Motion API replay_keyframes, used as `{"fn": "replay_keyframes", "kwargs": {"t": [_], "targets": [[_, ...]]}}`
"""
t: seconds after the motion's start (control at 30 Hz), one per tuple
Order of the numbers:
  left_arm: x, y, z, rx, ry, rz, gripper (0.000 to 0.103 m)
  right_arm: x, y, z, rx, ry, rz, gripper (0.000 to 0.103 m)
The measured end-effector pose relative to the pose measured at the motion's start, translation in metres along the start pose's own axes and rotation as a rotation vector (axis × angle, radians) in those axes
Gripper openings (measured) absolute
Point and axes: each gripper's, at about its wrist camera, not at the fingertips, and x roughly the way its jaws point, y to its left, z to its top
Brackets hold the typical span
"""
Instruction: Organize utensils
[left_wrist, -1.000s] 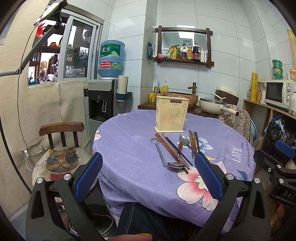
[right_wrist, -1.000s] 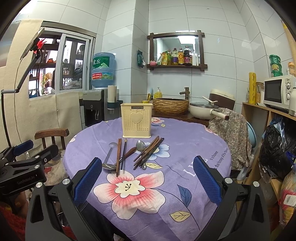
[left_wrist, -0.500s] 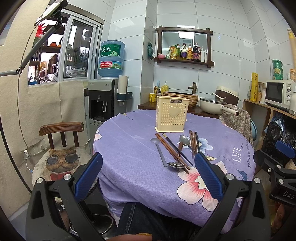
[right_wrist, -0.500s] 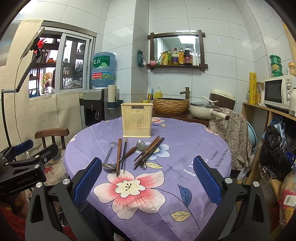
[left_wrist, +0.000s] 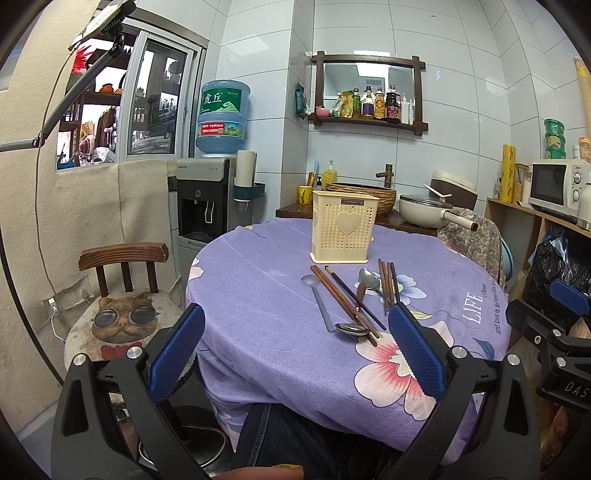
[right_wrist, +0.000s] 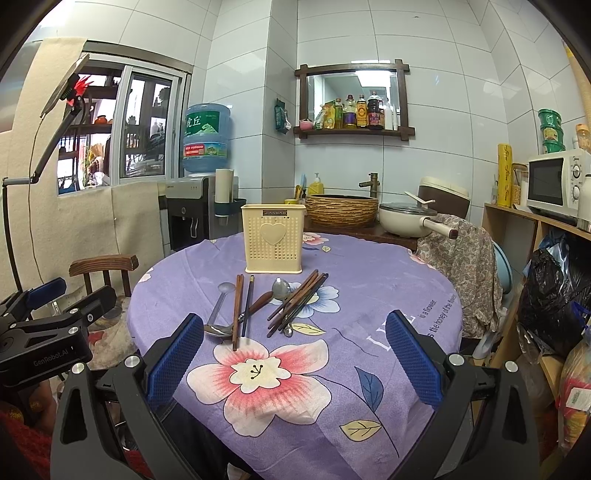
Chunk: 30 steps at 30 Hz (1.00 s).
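**Utensils lie scattered ahead of two waiting grippers, holder empty-handed beyond**

Utensils (right_wrist: 266, 306) — chopsticks and spoons in a loose heap — lie on the purple floral tablecloth (right_wrist: 369, 295) just ahead of both hand-held tools, none yet lifted. Nearest the cameras, the left gripper (left_wrist: 295, 354) is spread wide with nothing between its blue pads (left_wrist: 176, 347), held at the near table edge; the right gripper (right_wrist: 293, 360) is likewise released and empty, poised over the large pink flower print.

Seen from the right gripper, a metal spoon (right_wrist: 218, 314) and a brown chopstick pair (right_wrist: 237, 310) lie ahead and to its left, while a fanned bundle of chopsticks (right_wrist: 297, 304) lies almost dead ahead, long axes running away from the tool and leaning rightward. From the left gripper the same heap sits ahead and to its right, the near chopstick pair (left_wrist: 343, 304) slanting diagonally toward its right finger. The right gripper appears the better placed for the fanned bundle, the left for the spoon side; either would likely need to turn its jaws across a stick's length to pinch it.

Past the heap, farther along both grippers' line of sight, a cream perforated utensil holder (right_wrist: 274, 238) stands upright, the probable destination. Beyond the table are a wooden chair (left_wrist: 123, 266), a water dispenser (left_wrist: 207, 195) and a microwave (right_wrist: 552, 181).
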Motion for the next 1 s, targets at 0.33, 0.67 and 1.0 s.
{"fn": "replay_keyframes", "kwargs": {"t": [0.33, 0.67, 1.0], "targets": [[0.000, 0.000, 0.000, 0.000, 0.000, 0.000, 0.098, 0.000, 0.000, 0.000, 0.001, 0.002, 0.000, 0.097], [0.005, 0.005, -0.003, -0.007, 0.017, 0.006, 0.098, 0.002, -0.001, -0.003, 0.005, 0.009, 0.001, 0.097], [0.040, 0.013, -0.004, -0.004, 0.084, 0.015, 0.098, 0.037, -0.018, -0.006, 0.010, 0.066, -0.036, 0.097]]}}
